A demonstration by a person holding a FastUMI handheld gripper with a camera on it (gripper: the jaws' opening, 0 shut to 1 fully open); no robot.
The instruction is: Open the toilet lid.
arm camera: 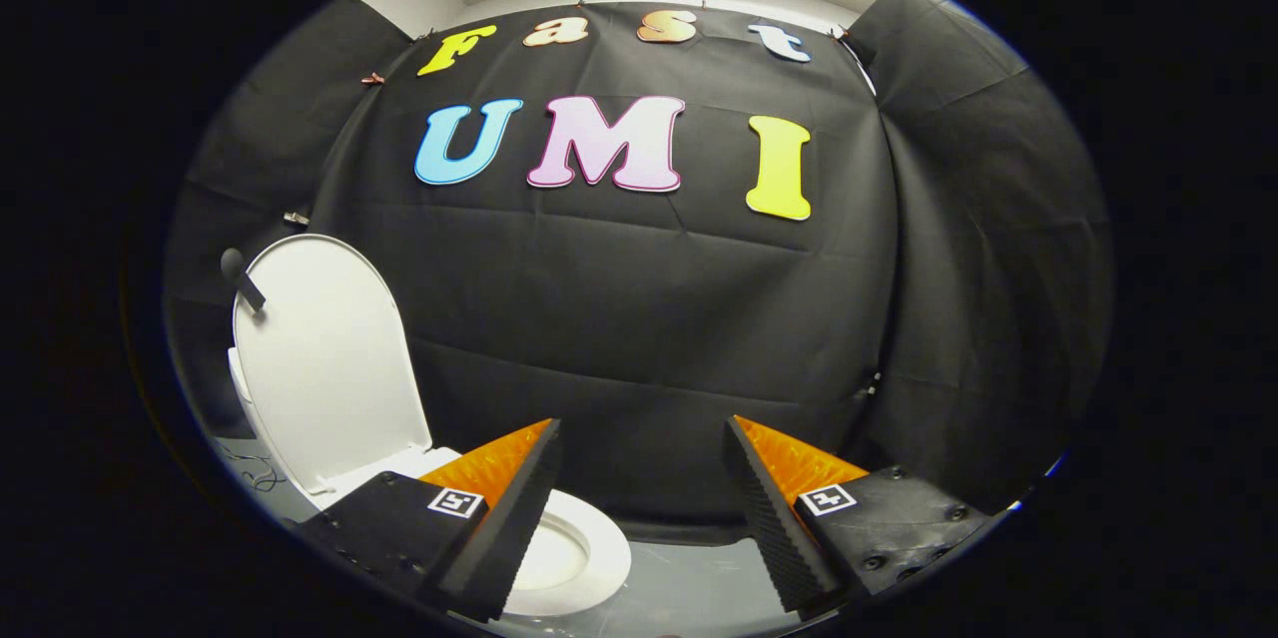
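1. White plastic marks the toilet lid, which stands raised and near upright beyond the left finger, leaning back toward the black cloth wall.
2. Below it, the seat and bowl rim lie exposed just ahead of the left finger, partly hidden behind it.
3. The gripper has its fingers spread wide with nothing between them; the gap looks onto the cloth wall and a strip of pale floor.
4. Judged from how the lid stands, the task looks done or all but done, with the gripper well apart from the lid.
5. One risk: if the lid is not tipped past its balance point, it could fall forward and slam onto the seat. I cannot tell whether it rests against anything behind it.
6. A second risk: swinging the gripper leftward could clip the lid's edge with the left finger and knock it down.
7. A small dark knob on a stem sits at the lid's upper left edge; a careless sweep could snag it.
8. Thin cables lie on the floor beside the toilet base, and could catch on anything dragged low.
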